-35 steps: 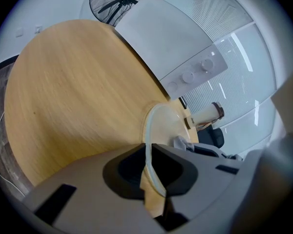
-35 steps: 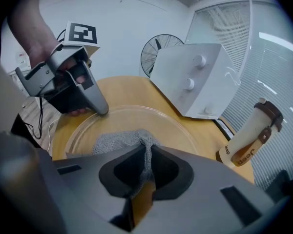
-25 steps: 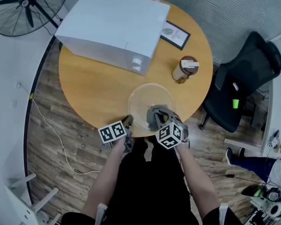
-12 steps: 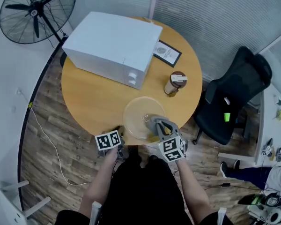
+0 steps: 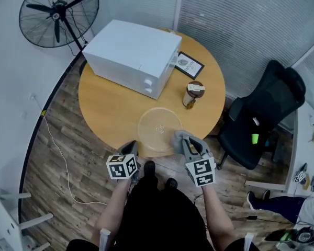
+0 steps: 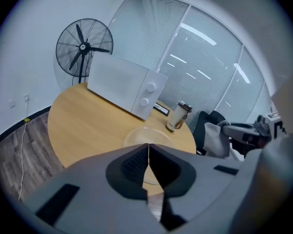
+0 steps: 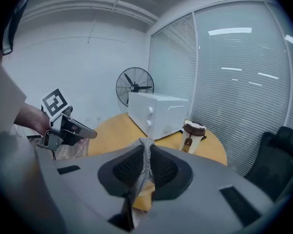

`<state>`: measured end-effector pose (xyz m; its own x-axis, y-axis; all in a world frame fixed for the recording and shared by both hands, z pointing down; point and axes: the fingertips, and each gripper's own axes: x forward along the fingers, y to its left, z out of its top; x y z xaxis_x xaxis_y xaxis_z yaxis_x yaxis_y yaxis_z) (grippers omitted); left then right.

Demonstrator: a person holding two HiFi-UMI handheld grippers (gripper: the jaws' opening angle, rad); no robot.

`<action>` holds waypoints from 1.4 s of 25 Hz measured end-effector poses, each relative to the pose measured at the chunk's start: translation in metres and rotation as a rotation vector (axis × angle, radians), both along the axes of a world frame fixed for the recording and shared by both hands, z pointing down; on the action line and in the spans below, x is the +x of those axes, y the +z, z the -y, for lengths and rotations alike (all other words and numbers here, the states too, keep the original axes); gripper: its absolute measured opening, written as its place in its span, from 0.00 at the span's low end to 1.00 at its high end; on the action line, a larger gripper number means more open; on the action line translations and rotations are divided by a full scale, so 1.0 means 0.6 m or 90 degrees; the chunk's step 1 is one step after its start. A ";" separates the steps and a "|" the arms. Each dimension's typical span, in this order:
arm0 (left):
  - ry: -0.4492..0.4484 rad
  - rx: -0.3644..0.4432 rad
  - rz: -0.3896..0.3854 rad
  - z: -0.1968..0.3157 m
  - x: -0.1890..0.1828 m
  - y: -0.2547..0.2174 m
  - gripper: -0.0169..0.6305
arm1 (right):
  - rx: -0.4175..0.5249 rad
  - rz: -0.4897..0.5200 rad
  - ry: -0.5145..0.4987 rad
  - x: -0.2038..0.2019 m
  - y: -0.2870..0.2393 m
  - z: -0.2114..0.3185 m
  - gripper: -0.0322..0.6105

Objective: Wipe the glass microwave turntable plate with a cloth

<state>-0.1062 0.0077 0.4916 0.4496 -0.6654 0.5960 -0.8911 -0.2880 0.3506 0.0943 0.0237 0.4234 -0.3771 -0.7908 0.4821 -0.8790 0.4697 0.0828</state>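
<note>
The clear glass turntable plate (image 5: 159,128) lies flat on the round wooden table (image 5: 104,103), near its front edge. It also shows just past the jaw tips of my left gripper (image 6: 148,145) as a pale disc, the plate (image 6: 136,136). That left gripper (image 5: 131,148) is shut and empty, held off the table's near edge to the plate's left. My right gripper (image 5: 184,141) is shut on a grey cloth (image 5: 178,137) at the plate's near right rim. The cloth (image 7: 145,162) hangs pinched between the jaws of the right gripper (image 7: 145,146).
A white microwave (image 5: 133,56) stands at the table's back. A lidded coffee cup (image 5: 192,94) and a small framed card (image 5: 187,65) sit behind the plate to the right. A black office chair (image 5: 261,116) stands right of the table, a floor fan (image 5: 57,12) at the back left.
Both grippers have drawn back toward the person. The right one, still holding the cloth, has come off the plate's middle to its near right rim. The head view has shifted.
</note>
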 end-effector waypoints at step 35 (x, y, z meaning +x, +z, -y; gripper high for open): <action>0.025 0.264 0.004 -0.226 0.121 -0.280 0.02 | 0.088 0.174 -0.089 0.061 -0.181 -0.216 0.10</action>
